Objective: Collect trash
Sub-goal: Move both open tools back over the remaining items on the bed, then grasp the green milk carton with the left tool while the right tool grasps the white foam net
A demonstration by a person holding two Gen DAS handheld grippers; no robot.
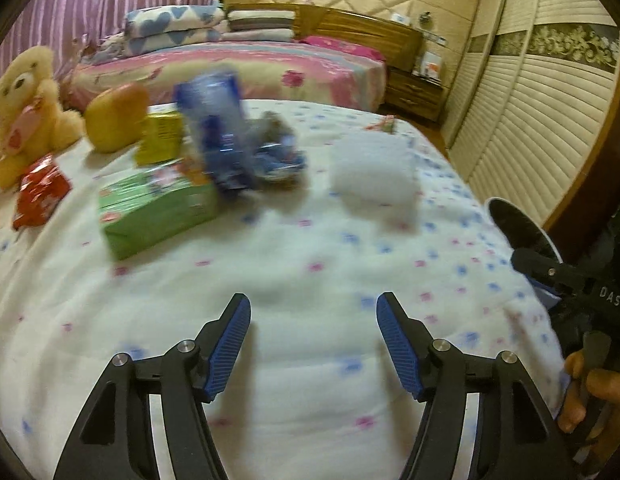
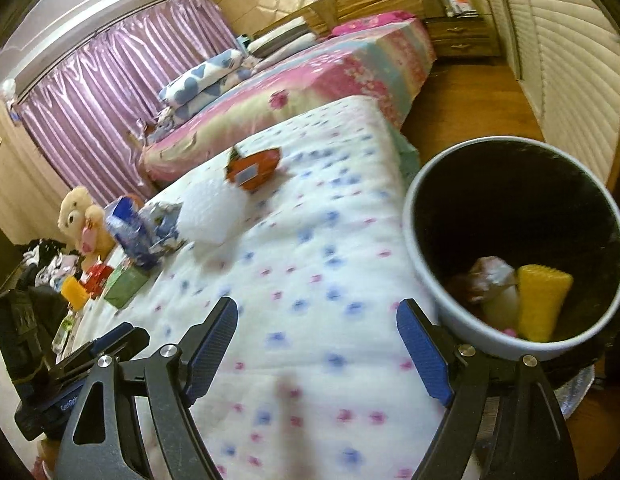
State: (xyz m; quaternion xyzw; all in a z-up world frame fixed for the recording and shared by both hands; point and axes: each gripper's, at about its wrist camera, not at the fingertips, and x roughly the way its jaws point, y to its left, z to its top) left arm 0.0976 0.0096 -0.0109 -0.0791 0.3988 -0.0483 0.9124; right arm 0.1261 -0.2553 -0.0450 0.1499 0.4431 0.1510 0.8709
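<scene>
Trash lies on the white dotted bedspread (image 1: 293, 256): a blue crumpled wrapper (image 1: 233, 140), a white bubble-wrap piece (image 1: 374, 172), a green box (image 1: 157, 208), a yellow box (image 1: 159, 138), a red packet (image 1: 39, 192). My left gripper (image 1: 313, 314) is open and empty over bare bedspread, short of them. My right gripper (image 2: 317, 320) is open and empty beside the grey bin (image 2: 422, 240), which holds a yellow sponge-like piece (image 2: 540, 304) and crumpled wrappers. An orange carton (image 2: 253, 168), the bubble wrap (image 2: 211, 212) and blue wrapper (image 2: 137, 232) show further off.
A teddy bear (image 1: 25, 108) and yellow cushion (image 1: 115, 116) sit at the far left. A second bed (image 1: 237, 68) with pillows stands behind, a wooden nightstand (image 1: 416, 92) and slatted wardrobe doors (image 1: 530, 128) at right. The bin's rim (image 1: 522, 224) shows at the bed's right edge.
</scene>
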